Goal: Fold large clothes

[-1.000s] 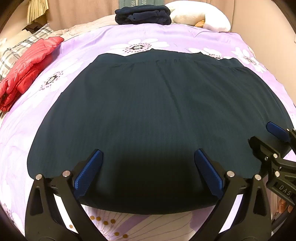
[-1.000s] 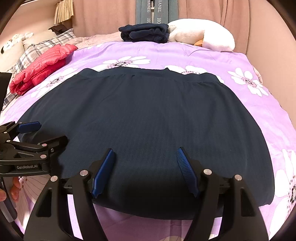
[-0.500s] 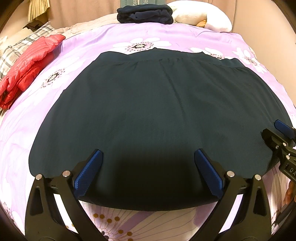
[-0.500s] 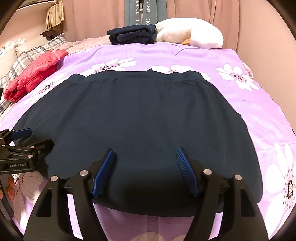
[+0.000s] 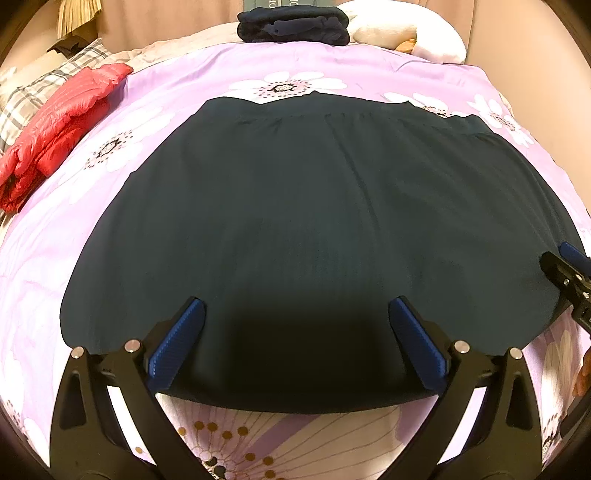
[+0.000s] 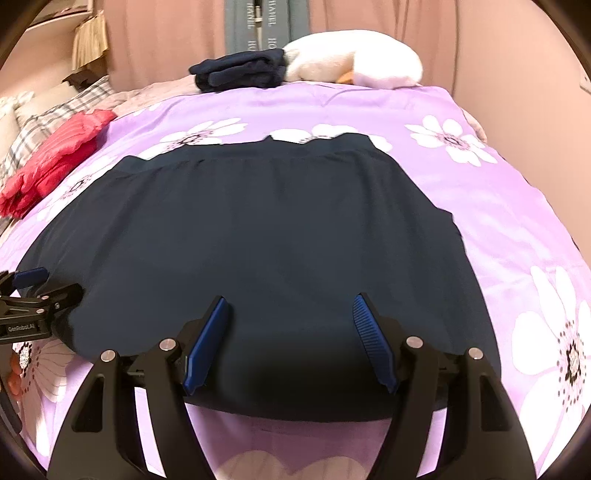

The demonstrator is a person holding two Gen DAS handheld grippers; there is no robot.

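Note:
A large dark navy skirt (image 5: 314, 221) lies spread flat on the purple flowered bedspread (image 5: 221, 66), waistband at the far side, hem near me. It also shows in the right wrist view (image 6: 266, 236). My left gripper (image 5: 295, 317) is open and empty, hovering over the near hem. My right gripper (image 6: 290, 314) is open and empty over the hem further right. The right gripper shows at the right edge of the left wrist view (image 5: 569, 273). The left gripper shows at the left edge of the right wrist view (image 6: 33, 291).
A red puffer jacket (image 5: 59, 125) lies at the left on a plaid pillow (image 5: 44, 88). A folded dark garment (image 5: 291, 22) and a white plush toy (image 6: 354, 59) sit at the far end. Curtains (image 6: 166, 33) and a wall stand behind the bed.
Both grippers have drawn back toward the near hem and apart from each other. The right gripper has slid toward the right edge of the left wrist view. Both stay open.

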